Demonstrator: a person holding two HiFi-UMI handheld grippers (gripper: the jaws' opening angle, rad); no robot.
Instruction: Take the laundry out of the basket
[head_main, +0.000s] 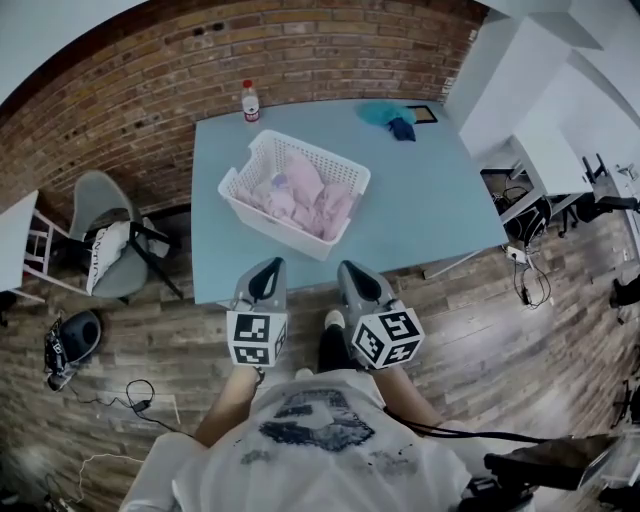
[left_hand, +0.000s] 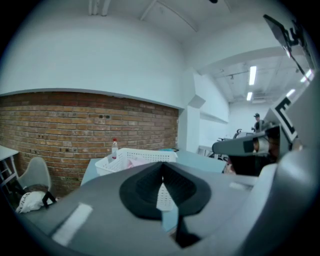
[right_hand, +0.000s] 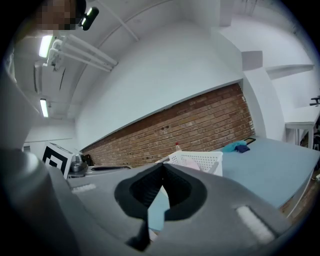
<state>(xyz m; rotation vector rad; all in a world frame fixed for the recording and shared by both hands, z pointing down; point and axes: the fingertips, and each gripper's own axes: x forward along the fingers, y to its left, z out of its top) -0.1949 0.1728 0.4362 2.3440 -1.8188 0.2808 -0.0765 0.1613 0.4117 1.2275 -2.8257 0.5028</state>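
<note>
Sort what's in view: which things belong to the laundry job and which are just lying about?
Job: white basket, pink laundry inside it, blue table, left hand-held gripper and right hand-held gripper, both shut and empty.
Lying about: red-capped bottle, teal cloth, grey chair, white bag on it.

A red brick wall runs behind a light blue table. Above the bricks, the wall is painted white. The floor is made of brown wood planks. A grey chair stands left of the table, close to the bricks. Something white with black straps rests on it. White desks stand on the right side. Long lamps shine on the white ceiling.
</note>
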